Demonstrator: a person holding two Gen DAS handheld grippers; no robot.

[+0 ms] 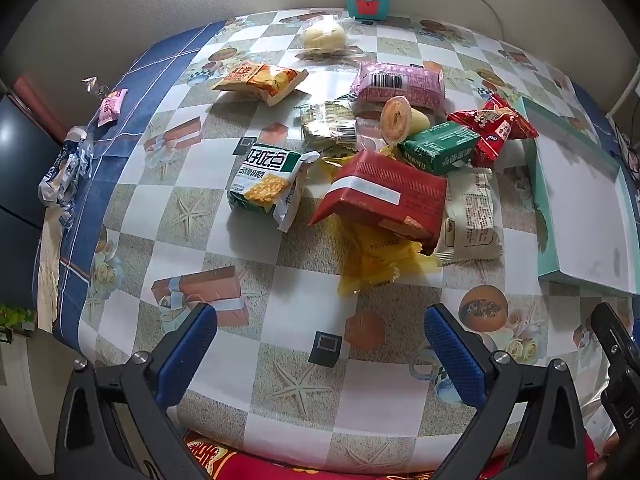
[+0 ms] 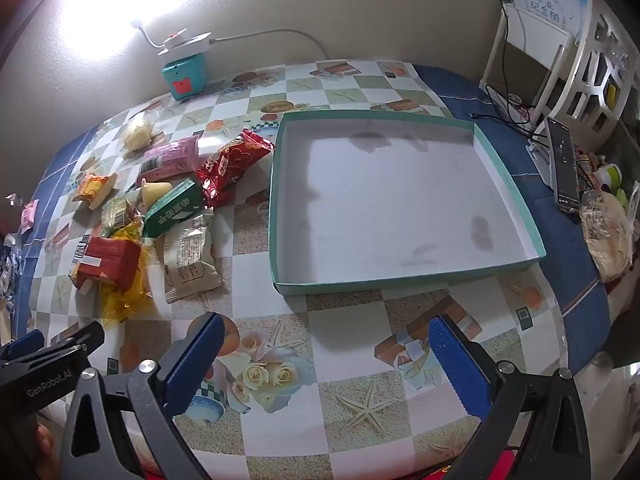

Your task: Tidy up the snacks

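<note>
The table is covered by a smooth, faintly glossy printed oilcloth point(image 2: 352, 344). The snack packets point(image 1: 384, 188) near its far left corner are wrapped in shiny, crinkled plastic film; the yellow wrapper point(image 1: 372, 264) is translucent. The shallow box point(image 2: 400, 200) near the right edge is made of matt card, stained inside. The gripper pads point(image 2: 460, 372) are faced with rough, knurled blue rubber on matt black plastic.

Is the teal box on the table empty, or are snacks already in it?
Empty. The teal box shows only its bare white floor in the right wrist view; the snack pile lies on the tablecloth beside it.
</note>
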